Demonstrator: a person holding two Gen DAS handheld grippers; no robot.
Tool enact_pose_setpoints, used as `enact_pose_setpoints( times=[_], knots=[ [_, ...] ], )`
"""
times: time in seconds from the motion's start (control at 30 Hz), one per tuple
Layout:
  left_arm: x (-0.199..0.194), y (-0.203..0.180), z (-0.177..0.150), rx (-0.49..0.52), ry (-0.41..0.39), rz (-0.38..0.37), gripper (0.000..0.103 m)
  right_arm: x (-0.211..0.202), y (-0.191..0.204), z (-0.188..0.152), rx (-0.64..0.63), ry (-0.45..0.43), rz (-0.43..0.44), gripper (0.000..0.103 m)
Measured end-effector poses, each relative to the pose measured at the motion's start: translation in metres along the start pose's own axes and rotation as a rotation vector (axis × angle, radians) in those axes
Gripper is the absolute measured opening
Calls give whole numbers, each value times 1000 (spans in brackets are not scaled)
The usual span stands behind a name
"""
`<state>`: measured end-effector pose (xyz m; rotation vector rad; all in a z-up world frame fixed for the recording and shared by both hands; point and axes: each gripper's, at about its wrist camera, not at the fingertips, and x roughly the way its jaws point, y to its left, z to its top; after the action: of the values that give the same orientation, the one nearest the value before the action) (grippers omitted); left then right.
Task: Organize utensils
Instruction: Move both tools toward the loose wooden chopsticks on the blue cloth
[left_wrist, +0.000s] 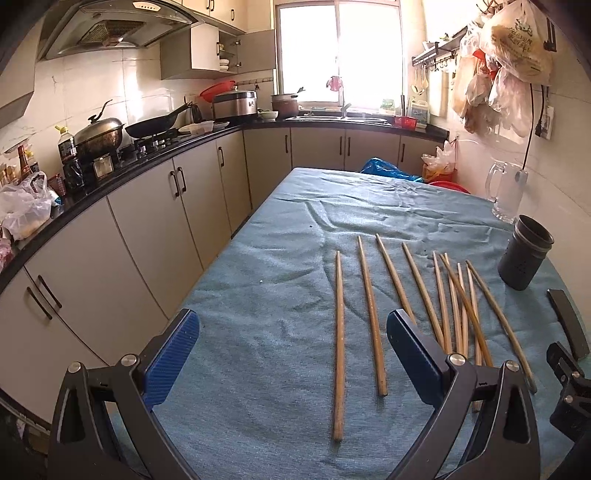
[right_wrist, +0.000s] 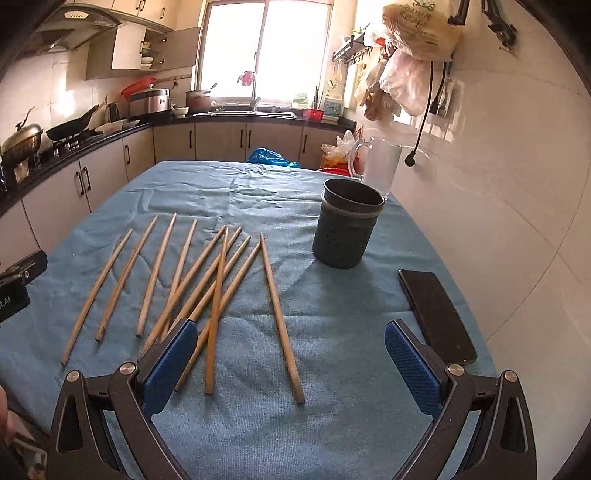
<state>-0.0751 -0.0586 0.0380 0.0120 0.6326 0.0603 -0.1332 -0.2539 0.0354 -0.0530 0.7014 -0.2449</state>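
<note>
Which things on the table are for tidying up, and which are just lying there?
For the job:
chopsticks
dark holder cup

Just lying about:
black phone
glass mug

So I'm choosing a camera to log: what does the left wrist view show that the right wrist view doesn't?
Only the left view shows the oil bottle by the stove. Only the right shows the whole phone, and the holder's empty inside. Both share the chopsticks loose on the blue cloth, the glass mug, and an open hand-held gripper: left, right.
</note>
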Motion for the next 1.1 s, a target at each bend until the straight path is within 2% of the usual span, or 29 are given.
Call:
enact_pose_setpoints(
  times=[1.1],
  knots=[
    [16,4,5,-2,32,7,101,13,16,4,-63,18,-24,102]
  ],
)
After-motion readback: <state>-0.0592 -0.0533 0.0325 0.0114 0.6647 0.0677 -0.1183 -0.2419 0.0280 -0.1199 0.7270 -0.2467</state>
